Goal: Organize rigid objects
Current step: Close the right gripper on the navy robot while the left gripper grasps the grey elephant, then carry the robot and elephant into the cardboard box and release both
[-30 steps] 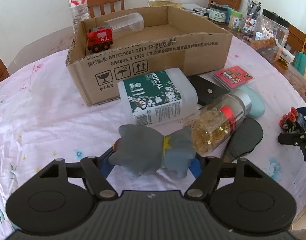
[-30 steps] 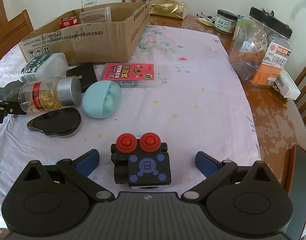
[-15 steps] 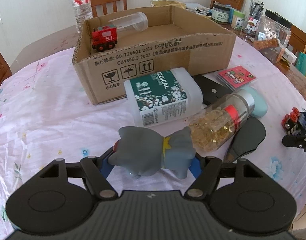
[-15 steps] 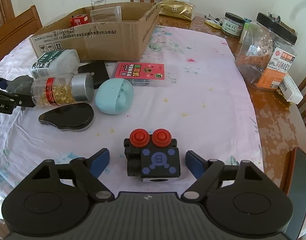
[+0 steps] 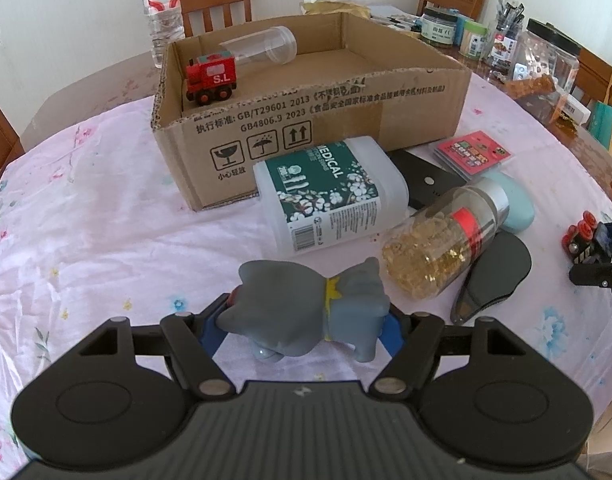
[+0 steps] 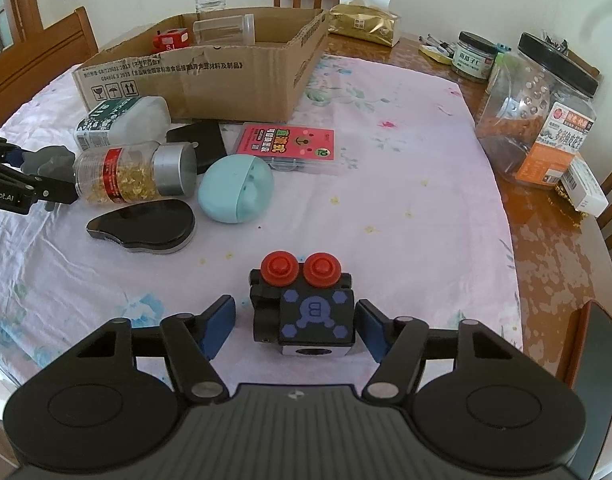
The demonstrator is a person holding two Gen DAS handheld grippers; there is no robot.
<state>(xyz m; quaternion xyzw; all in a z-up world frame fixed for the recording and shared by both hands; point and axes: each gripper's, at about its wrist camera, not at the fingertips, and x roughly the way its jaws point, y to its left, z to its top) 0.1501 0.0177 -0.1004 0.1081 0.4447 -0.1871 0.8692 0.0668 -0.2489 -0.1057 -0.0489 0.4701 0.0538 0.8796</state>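
Note:
My left gripper [image 5: 304, 326] is shut on a grey toy figure [image 5: 309, 310] and holds it above the tablecloth, in front of the open cardboard box [image 5: 306, 120]. The box holds a red toy train [image 5: 210, 78] and a clear cup [image 5: 262, 46]. My right gripper [image 6: 296, 326] has its jaws close around a black robot toy [image 6: 306, 308] with red knobs; the right finger touches it, the left finger stands slightly off. The robot toy also shows in the left wrist view [image 5: 583, 236].
On the cloth lie a medical bottle [image 5: 329, 192], a jar of gold capsules [image 5: 441, 240], a black oval case [image 6: 146, 226], a teal egg-shaped case [image 6: 236, 188], a red card box [image 6: 292, 146] and a black flat box [image 6: 198, 142]. Jars stand at right [image 6: 537, 112].
My left gripper has lifted the grey toy and moved toward the box. My right gripper's jaws have narrowed around the robot toy.

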